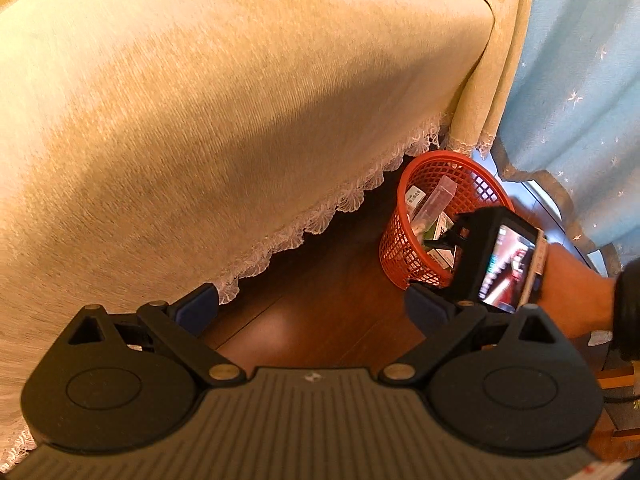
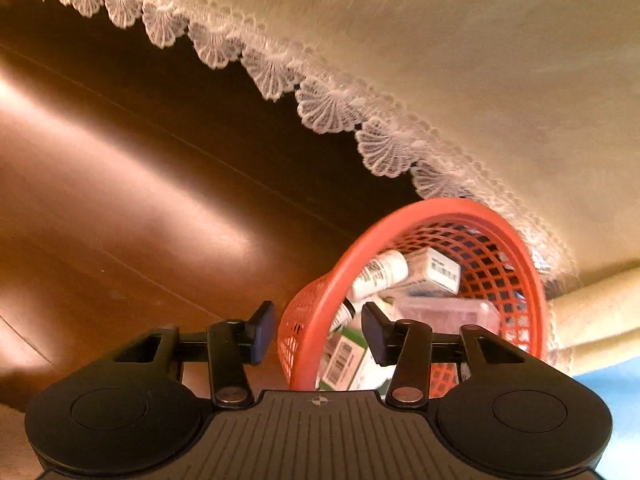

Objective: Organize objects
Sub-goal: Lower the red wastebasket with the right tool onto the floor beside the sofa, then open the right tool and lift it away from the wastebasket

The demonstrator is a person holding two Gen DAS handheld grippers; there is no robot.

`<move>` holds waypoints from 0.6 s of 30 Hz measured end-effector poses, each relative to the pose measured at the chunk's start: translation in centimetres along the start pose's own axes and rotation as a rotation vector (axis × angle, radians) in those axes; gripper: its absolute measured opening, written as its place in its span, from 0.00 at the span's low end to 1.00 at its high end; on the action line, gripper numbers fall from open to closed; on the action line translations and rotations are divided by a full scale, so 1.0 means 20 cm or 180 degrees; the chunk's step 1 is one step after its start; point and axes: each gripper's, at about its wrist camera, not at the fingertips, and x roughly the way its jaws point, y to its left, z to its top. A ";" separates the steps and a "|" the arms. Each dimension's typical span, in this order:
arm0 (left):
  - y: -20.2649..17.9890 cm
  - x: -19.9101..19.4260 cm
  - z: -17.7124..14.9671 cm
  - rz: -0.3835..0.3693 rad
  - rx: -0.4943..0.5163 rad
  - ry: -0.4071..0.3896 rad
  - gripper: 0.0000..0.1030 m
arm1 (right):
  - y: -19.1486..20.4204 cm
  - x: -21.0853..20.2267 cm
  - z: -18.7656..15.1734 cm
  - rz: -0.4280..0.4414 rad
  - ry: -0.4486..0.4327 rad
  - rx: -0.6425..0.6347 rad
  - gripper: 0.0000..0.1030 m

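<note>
Red basket (image 2: 404, 216) of medicine boxes and bottles stands on the floor (image 2: 120, 200) beside the draped cloth (image 1: 200, 120). Right tongs (image 2: 318, 334), parted and empty, straddle its near rim; left tongs (image 1: 312, 308) hang released. Closing squarely on the rim should avoid tipping.

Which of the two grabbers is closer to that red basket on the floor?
The right gripper: its fingers straddle the red basket's rim. The left gripper hangs open farther back, over bare floor.

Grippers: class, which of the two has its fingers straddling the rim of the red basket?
The right gripper: one finger sits outside the red mesh basket, the other inside. The left gripper hangs open over bare wooden floor.
</note>
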 end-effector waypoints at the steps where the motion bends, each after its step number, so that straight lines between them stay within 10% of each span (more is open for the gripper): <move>1: 0.00 -0.02 0.01 0.0000 -0.0004 0.0002 0.95 | 0.00 -0.04 -0.01 -0.0008 -0.0008 0.0004 0.43; 18: -0.15 -0.97 0.30 -0.0078 0.0207 -0.0070 0.95 | -0.23 -1.53 0.06 0.0042 0.0154 0.1446 0.43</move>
